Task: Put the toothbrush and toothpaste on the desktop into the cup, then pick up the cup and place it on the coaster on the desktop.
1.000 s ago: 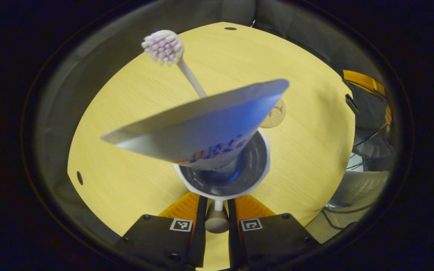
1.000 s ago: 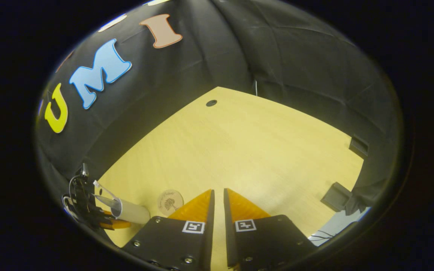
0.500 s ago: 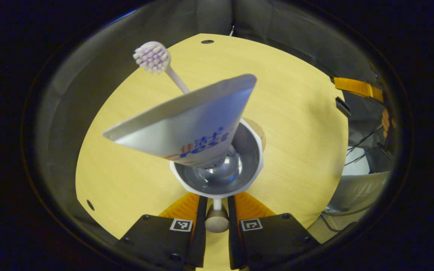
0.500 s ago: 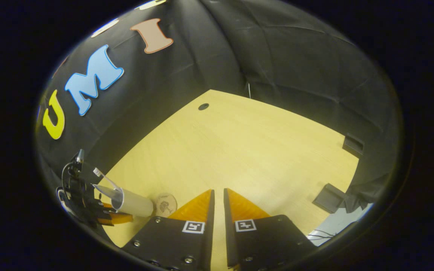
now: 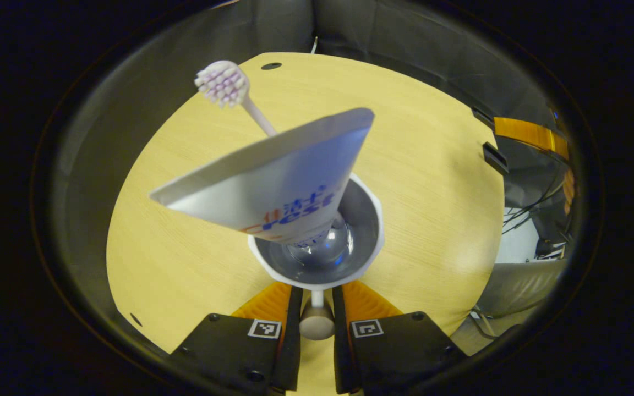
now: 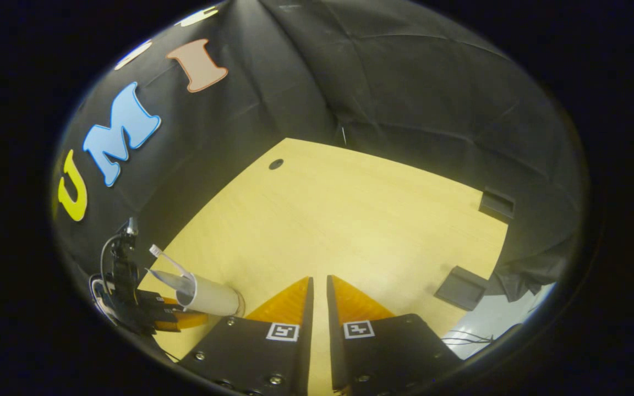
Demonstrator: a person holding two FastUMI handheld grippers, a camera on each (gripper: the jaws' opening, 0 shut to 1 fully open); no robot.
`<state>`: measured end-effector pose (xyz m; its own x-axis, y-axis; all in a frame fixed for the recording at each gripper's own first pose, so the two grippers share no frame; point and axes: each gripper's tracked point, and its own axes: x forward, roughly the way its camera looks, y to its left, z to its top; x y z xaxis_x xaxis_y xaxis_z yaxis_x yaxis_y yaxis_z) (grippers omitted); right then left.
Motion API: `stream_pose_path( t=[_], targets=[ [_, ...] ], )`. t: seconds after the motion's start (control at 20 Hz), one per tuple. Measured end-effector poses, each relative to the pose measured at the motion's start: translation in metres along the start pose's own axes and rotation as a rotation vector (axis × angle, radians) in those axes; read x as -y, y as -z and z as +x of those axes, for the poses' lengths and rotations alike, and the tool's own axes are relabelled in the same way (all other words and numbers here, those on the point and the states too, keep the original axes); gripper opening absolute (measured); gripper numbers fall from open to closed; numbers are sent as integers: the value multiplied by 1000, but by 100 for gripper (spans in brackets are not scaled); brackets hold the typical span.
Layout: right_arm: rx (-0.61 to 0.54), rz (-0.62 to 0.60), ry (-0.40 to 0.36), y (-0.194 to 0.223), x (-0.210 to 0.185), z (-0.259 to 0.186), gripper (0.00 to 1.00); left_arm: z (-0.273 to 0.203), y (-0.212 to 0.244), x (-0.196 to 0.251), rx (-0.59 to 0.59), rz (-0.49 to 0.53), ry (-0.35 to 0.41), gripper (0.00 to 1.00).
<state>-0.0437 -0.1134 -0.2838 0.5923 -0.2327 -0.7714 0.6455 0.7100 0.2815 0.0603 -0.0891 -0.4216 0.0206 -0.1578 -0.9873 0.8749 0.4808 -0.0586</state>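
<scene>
Cup [image 5: 317, 264] now over the coaster [image 6: 238, 304], handle pinched in left tool [image 5: 317, 308]; right tool [image 6: 317, 286] pressed together.

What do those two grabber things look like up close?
Each grabber has two flat black blocks side by side. Every block carries a little square black-and-white code sticker and small round screws. Long wedge-shaped fingers poke out in front. The left gripper and the right gripper look alike. Seen from the right gripper view, the left one has thin cables looping off its back.
</scene>
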Motion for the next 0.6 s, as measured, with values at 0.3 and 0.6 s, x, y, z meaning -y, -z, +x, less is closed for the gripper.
stream_pose_path(
  t=[0.3,0.6],
  targets=[
    [-7,-12,-10,4,-1,0,15,0,-2,0,2,-21,-9,32],
    [-16,-14,-31,6,-5,0,15,3,0,0,1,-29,-24,32]
  ],
)
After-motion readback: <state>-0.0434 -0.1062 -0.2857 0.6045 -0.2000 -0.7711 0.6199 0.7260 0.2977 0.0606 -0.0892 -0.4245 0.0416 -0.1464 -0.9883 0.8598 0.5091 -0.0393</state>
